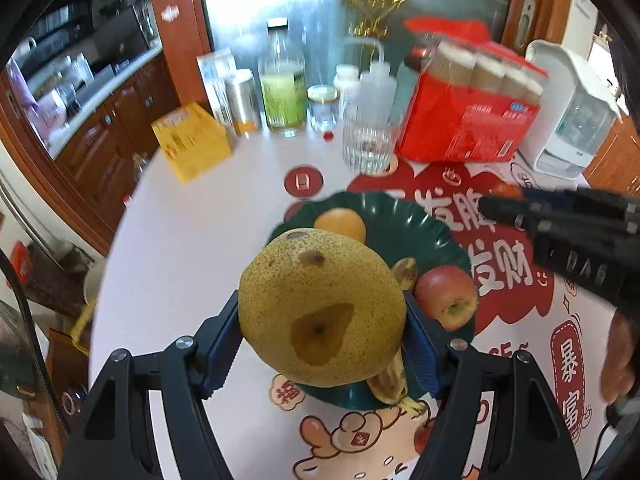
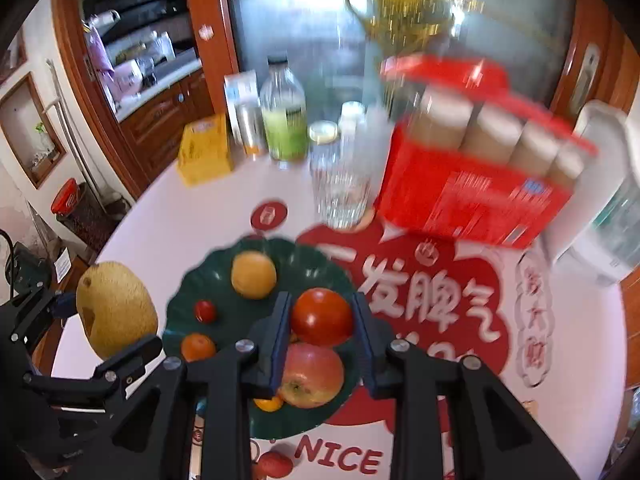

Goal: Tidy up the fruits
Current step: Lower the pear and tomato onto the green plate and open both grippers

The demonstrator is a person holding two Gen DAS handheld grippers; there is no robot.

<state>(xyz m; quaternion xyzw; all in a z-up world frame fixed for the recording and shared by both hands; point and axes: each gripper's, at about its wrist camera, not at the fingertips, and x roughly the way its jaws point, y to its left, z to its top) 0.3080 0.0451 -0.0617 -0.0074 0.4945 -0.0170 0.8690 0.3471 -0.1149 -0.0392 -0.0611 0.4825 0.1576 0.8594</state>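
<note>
With both grippers loaded above the green plate (image 2: 188, 312), the risk lies in the carry. Left gripper (image 1: 320, 340): jaws clamped on a big yellow pear (image 1: 320, 308), gripping only its flanks; the round, heavy fruit could roll out and land on the apple (image 1: 448, 296), orange (image 1: 342, 224) or banana (image 1: 394, 380) beneath. Right gripper (image 2: 322, 316): jaws clamped on a tomato (image 2: 322, 316), soft enough to bruise or burst under pressure. Frames are blurred, so both hands look to be travelling; the drinking glass (image 2: 340, 196) and red carton (image 2: 472, 200) stand near on the far side of the bench (image 1: 180, 248) and could be clipped. Writing: "NICE" on the mat (image 2: 440, 300) at the near edge, plus large Chinese characters, 发财 and 暴富 among them. Carton print too blurred to read.
</note>
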